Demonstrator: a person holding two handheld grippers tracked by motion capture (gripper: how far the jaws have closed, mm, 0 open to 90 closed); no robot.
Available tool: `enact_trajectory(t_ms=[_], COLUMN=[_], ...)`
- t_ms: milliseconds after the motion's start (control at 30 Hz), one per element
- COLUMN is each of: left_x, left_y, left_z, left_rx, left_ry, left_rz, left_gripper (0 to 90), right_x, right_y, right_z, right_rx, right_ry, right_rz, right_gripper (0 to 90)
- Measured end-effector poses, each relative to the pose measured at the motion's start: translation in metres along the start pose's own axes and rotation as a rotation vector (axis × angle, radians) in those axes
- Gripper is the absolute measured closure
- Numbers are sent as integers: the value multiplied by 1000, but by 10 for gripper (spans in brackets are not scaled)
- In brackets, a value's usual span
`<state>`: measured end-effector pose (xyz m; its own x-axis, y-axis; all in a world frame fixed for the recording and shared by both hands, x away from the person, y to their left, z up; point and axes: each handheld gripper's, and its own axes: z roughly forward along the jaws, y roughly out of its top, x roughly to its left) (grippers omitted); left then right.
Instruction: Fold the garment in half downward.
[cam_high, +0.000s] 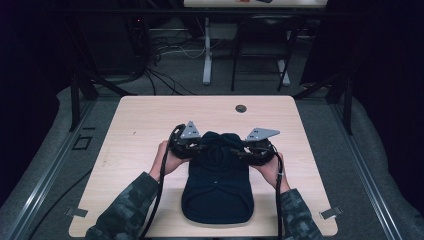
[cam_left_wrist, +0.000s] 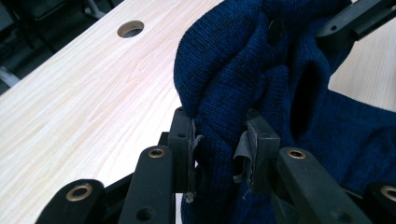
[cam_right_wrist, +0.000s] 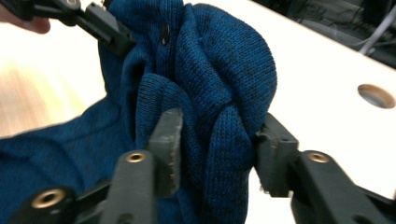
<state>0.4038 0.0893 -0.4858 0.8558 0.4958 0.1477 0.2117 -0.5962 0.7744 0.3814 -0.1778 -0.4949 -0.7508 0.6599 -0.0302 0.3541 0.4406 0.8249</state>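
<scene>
So both hands reach in level from either side of the hat (cam_high: 217, 185), left gripper (cam_high: 196, 145) and right gripper (cam_high: 246, 149) each pinching its bunched far end, long axis running toward the table's (cam_high: 140, 120) hole (cam_high: 241, 108).

The knit hat's (cam_left_wrist: 261, 84) lower part runs off at five o'clock; its folds hide the table (cam_left_wrist: 79, 107) beneath.

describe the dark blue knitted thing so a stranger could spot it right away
On the pale wooden table, look at the near middle, between the person's two hands. The hat lies there, dark blue and knitted, its far end bunched up; nothing else soft lies there.
</scene>
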Motion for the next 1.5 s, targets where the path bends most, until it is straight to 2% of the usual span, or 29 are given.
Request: enact_trajectory(t_ms=[67,167,200,233,333,533,800,900,1000,1200,1367,1500], left_x=[-4,-7,-8,-8,-9,-11,-8,-7,-9,-19,-25,-24], left_y=[-1,-2,-2,-3,-5,-9,-16,-20,-23,-29,-33,-35], left_z=[0,-3,-4,-5,-7,-11,-13,-10,-8,-13,-19,-22], left_rx=[2,0,-4,-4,2,14,36,49,60,9,-23,-61], left_ry=[11,20,23,24,19,-2,-63,-67,-72,-29,16,54], left_rz=[37,58,63,66,72,55,-2,-24,-29,-15,33,42], left_gripper=[693,692,692,692,691,653,521,477,467,614,670,697], right_x=[-2,-3,-4,-3,0,6,11,12,13,15,19,21], right_y=[-1,-4,-5,-6,-6,-7,-9,-10,-11,-16,-19,-18], right_z=[2,7,9,11,11,9,9,8,8,4,2,2], right_rx=[34,64,81,98,99,71,56,47,34,36,23,7], right_ry=[33,39,44,45,18,-9,-21,-26,-23,-24,-25,-54], right_rz=[33,59,62,52,10,-27,-89,-103,-111,-123,-122,-141], right_gripper=[456,412,421,469,567,653,675,676,676,675,675,682])
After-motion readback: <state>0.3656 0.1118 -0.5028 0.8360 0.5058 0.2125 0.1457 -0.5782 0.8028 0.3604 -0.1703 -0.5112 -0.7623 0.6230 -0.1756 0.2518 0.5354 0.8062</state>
